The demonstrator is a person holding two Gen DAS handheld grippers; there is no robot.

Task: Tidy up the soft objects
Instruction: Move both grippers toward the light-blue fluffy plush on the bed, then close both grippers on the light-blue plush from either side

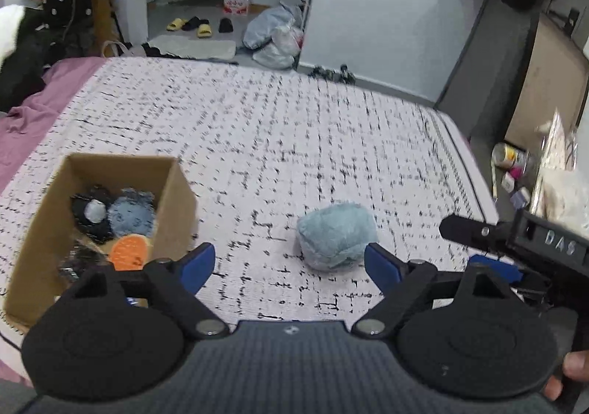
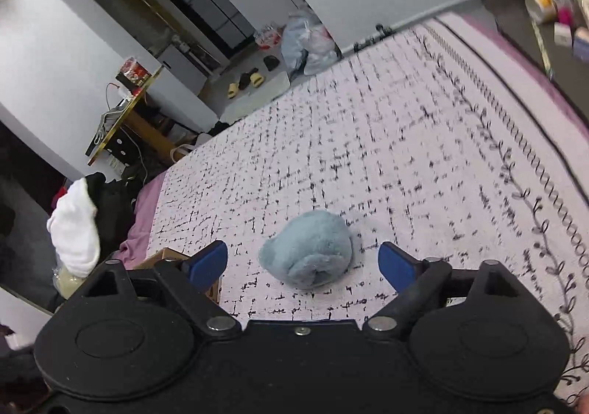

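One fluffy pale-blue bundle point(image 1: 337, 237) is sitting alone on the bedspread point(image 1: 257, 127), low and right of centre in the left wrist view, rounded and plush, rolled so a fold is showing at its near end in the right wrist view point(image 2: 307, 254). The left gripper point(image 1: 291, 266) is hanging over the white, black-flecked woven cover with its two blue-padded fingers point(image 1: 198, 266) spread wide, nothing pressed between them; the bundle is lying just ahead of the right-hand pad. The right gripper point(image 2: 303, 265) is framing that same bundle from its own side, two blue pads apart, not touching the plush. One open cardboard box point(image 1: 176, 193) is standing at the lower left of the left wrist frame, and inside I am counting three soft pieces clearly: a black one with a grey patch point(image 1: 92, 211), a round denim-blue one point(image 1: 132, 215) and an orange ribbed one point(image 1: 129, 252); darker stuff beside them is too murky to name.
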